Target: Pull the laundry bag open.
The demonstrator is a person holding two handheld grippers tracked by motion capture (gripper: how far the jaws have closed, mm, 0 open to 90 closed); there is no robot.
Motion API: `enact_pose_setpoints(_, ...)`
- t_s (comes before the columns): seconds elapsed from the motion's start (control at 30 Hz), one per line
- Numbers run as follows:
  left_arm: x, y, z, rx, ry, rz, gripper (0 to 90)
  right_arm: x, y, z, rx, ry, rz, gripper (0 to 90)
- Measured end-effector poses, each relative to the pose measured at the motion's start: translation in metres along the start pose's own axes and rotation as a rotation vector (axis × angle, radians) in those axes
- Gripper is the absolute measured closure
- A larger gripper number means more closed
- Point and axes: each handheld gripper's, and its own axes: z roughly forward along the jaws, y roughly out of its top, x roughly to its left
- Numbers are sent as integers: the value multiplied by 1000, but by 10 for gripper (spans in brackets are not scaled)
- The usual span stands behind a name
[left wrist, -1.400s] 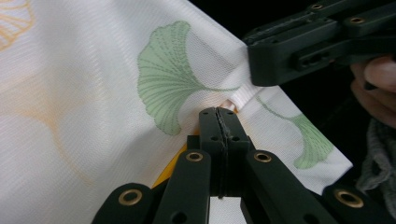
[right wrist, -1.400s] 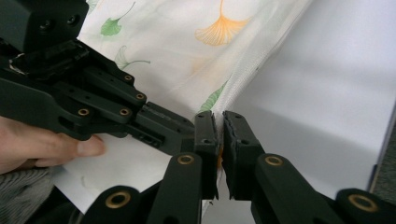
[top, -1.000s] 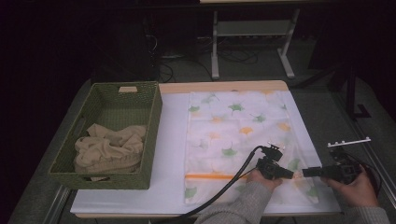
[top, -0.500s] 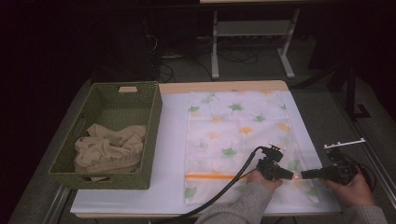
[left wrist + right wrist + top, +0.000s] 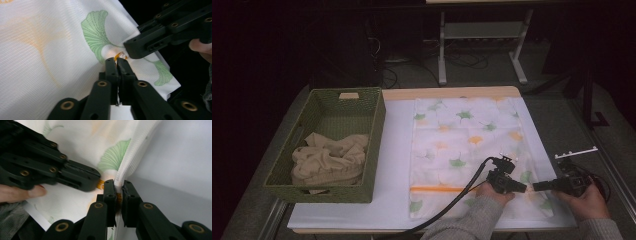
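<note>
Dimly lit room, white table [image 5: 394, 165], left gripper [image 5: 523, 188] and right gripper [image 5: 537, 187] both clamped on mesh bag [image 5: 467, 145]

Mesh cloth bag [image 5: 467, 145] matt; woven basket [image 5: 362, 145] rough; claws matt plastic.

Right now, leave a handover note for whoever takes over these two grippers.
Left hand-held gripper: shut at the orange zipper pull of the mesh laundry bag.
Right hand-held gripper: jaws just closed on the bag's side edge.
Bag lies flat on the white mat; beige cloth sits in the green basket.
Done: both grips set.
Left: probably unzip, then load the cloth.
</note>
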Motion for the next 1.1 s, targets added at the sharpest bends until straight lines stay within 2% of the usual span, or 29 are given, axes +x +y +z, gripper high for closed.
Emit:
enact_pose_setpoints(0.07,-2,0,-3,-13,-11,2,790,9,3,-6,-15,-14,-31,834)
enact_pose_setpoints(0.17,-6,0,-12,-64,-57,-9,742,15,5,-12,-40,-2,-42,834)
enact_pose_setpoints(0.2,-8,-1,-16,-80,-71,5,710,17,5,-16,-59,5,-48,834)
enact_pose_setpoints(0.27,-12,-4,-21,-106,-72,40,664,22,7,-23,-92,29,-58,834)
enact_pose_setpoints(0.33,-11,-6,-25,-130,-86,15,616,26,9,-28,-111,39,-67,834)
enact_pose_setpoints(0.4,-11,-7,-27,-147,-79,21,580,32,11,-31,-125,51,-78,834)
enact_pose_setpoints(0.47,-9,-7,-29,-163,-100,-3,565,36,12,-33,-136,59,-87,834)
enact_pose_setpoints(0.6,-6,-5,-30,-181,-114,-30,593,39,13,-35,-155,71,-87,834)
enact_pose_setpoints(0.73,-2,-4,-29,-194,-130,-44,727,35,13,-34,-161,80,-75,834)
enact_pose_setpoints(0.9,0,-6,-23,-182,-143,-50,812,29,12,-32,-163,74,-59,833)
enact_pose_setpoints(1.03,1,-6,-23,-199,-148,-46,840,24,10,-33,-163,65,-48,833)
enact_pose_setpoints(1.1,1,-5,-24,-211,-150,-59,847,23,9,-33,-163,65,-46,833)
